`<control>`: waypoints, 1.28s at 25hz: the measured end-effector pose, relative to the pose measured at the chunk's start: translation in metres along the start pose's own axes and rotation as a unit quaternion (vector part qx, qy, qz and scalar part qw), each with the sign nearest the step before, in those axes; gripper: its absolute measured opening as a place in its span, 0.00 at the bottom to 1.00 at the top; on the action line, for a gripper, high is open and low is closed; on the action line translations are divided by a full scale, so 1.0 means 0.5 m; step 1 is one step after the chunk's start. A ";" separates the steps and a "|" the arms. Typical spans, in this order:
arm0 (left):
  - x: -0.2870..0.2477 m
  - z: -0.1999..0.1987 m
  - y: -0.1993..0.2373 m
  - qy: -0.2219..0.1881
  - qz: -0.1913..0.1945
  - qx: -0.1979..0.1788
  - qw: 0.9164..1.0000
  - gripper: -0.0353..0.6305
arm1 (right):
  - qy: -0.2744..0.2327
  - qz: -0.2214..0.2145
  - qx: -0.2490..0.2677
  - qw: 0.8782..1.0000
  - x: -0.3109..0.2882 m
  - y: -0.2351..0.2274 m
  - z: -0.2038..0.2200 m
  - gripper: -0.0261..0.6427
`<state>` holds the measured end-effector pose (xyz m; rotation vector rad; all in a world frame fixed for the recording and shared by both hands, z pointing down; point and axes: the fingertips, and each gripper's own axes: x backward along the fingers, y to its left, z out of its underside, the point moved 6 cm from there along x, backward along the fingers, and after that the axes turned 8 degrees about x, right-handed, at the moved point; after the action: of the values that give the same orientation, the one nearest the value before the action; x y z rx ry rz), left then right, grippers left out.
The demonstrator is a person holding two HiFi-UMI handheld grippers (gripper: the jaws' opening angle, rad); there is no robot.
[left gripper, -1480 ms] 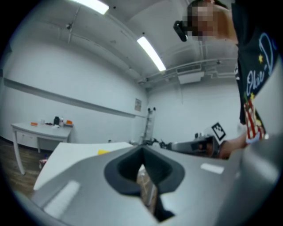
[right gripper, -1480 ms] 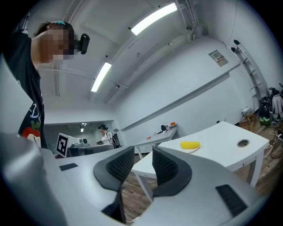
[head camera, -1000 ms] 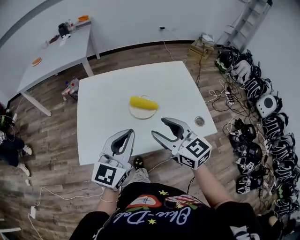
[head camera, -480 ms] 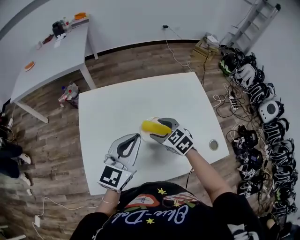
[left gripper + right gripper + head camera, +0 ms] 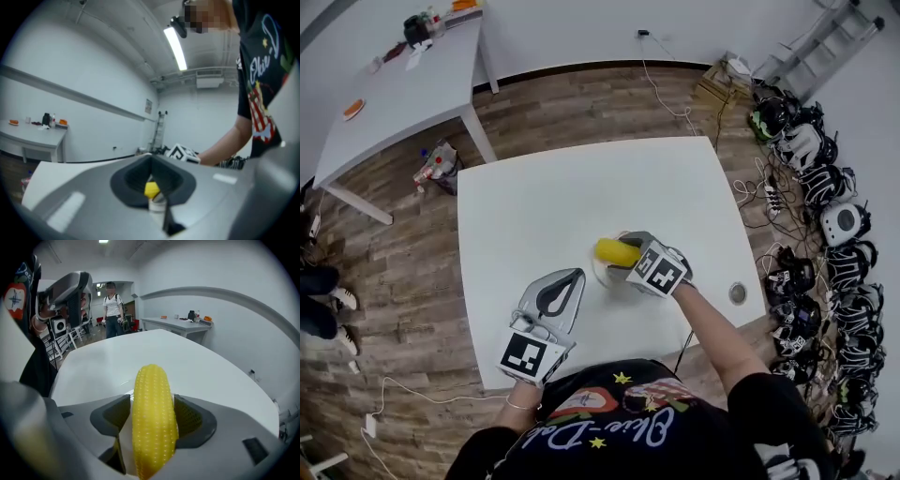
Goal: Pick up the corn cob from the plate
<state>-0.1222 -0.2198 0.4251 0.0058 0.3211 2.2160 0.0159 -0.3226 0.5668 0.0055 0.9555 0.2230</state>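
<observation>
A yellow corn cob (image 5: pixel 613 250) lies on a small round plate (image 5: pixel 600 273) near the middle of the white table (image 5: pixel 534 197). My right gripper (image 5: pixel 622 255) points steeply down over the plate. Its jaws are opening, with the cob (image 5: pixel 152 413) between them and the pads close on either side, not clearly pressing. My left gripper (image 5: pixel 571 276) hovers over the table's front part, left of the plate, with its jaws shut and nothing in them. Through its jaws I see the cob's end (image 5: pixel 151 189) and the plate (image 5: pixel 157 205).
A small round metal thing (image 5: pixel 737 293) sits near the table's right front corner. A second table (image 5: pixel 384 103) stands at the back left. Many headsets and cables (image 5: pixel 820 187) lie on the floor to the right. A person (image 5: pixel 113 310) stands far off.
My right gripper has moved from the table's front edge forward and down onto the cob, tipping downward. The left gripper has come forward over the table.
</observation>
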 end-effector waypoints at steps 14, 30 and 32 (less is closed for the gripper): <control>0.009 -0.007 -0.006 -0.014 -0.029 0.003 0.999 0.04 | -0.144 0.055 -0.167 0.974 0.129 0.003 0.005 0.43; -0.034 -0.042 -0.079 -0.024 -0.020 -0.027 0.999 0.04 | -0.391 0.096 -0.258 0.878 0.376 0.067 -0.018 0.43; -0.035 -0.041 -0.082 -0.022 -0.021 -0.029 0.999 0.04 | -0.394 0.096 -0.260 0.876 0.379 0.066 -0.017 0.43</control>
<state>-0.0821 -0.2139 0.3974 0.0155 0.2301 2.1787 0.1084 -0.2547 0.4120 -0.2877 0.0528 0.6051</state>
